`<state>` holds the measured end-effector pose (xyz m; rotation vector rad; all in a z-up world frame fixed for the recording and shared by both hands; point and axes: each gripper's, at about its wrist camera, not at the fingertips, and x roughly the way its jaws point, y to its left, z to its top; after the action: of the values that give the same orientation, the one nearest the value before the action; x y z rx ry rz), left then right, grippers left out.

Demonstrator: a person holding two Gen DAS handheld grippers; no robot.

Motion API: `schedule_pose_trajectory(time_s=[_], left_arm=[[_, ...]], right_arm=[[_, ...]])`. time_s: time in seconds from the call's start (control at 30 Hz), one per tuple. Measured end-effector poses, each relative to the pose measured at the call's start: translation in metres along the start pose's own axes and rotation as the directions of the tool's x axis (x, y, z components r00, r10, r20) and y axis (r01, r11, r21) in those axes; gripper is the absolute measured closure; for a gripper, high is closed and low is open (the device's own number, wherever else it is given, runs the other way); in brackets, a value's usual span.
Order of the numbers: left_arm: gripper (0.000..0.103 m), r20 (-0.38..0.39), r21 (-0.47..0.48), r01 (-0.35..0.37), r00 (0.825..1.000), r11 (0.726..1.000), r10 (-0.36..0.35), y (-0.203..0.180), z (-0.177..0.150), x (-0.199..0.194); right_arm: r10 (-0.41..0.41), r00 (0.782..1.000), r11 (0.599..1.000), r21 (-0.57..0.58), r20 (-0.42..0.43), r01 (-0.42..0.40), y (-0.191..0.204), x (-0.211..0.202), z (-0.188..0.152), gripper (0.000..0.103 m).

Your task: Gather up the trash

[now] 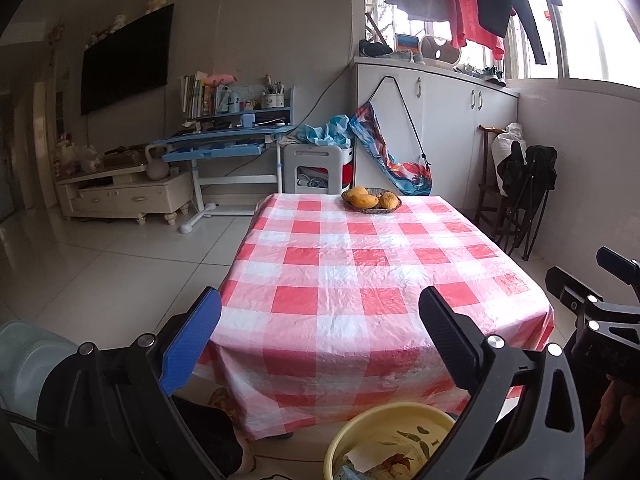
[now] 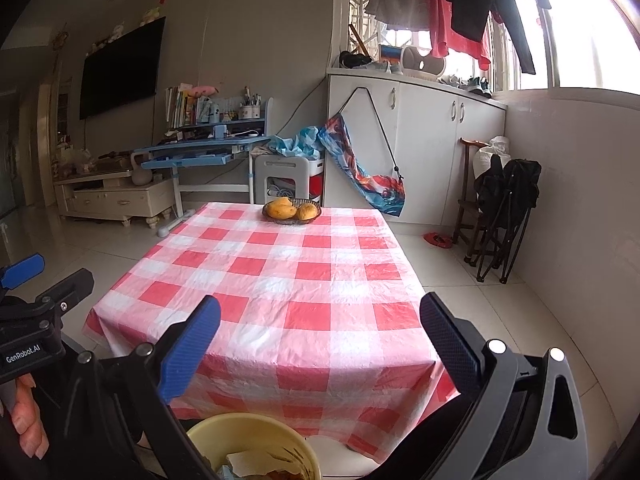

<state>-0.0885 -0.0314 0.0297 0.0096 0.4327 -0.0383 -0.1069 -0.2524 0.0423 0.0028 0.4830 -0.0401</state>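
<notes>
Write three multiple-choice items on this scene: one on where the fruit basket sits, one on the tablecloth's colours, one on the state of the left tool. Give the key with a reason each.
1. Where on the table does the fruit basket sit?
A. At the far edge
B. At the near edge
C. On the floor beside it

2. What colours is the checked tablecloth?
A. Blue and white
B. Red and white
C. Green and yellow

3. In what state is the left tool?
A. Shut on a wrapper
B. Shut on nothing
C. Open, with nothing between its fingers

Key:
1 A: the basket stands by the table's far edge, away from both cameras.
2 B: the cloth shows red and white squares in both views.
3 C: the blue finger and the black one stand wide apart, with only cloth and the yellow bin seen beyond.
</notes>
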Motion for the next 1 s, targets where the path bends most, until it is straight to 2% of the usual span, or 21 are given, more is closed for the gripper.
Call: schedule_pose_trajectory(time_s=[0.2, 1.0], left_arm=[[0.007, -0.012, 0.033, -0.016, 1.000, 0.999, 0.016, -0.0027, -0.0043, 0.0021], [0.007, -0.013, 0.036, -0.022, 1.000, 0.999, 0.023, -0.0045, -0.0050, 0.0030]], right_arm=[[0.001, 1.000, 1.000, 0.005, 0.002, -0.001, 0.0024, 0.0012, -0.0003, 0.008], [-0.004, 1.000, 1.000, -0.006, -0.016, 0.004, 0.0072, 0.0083, -0.0051, 0.008]])
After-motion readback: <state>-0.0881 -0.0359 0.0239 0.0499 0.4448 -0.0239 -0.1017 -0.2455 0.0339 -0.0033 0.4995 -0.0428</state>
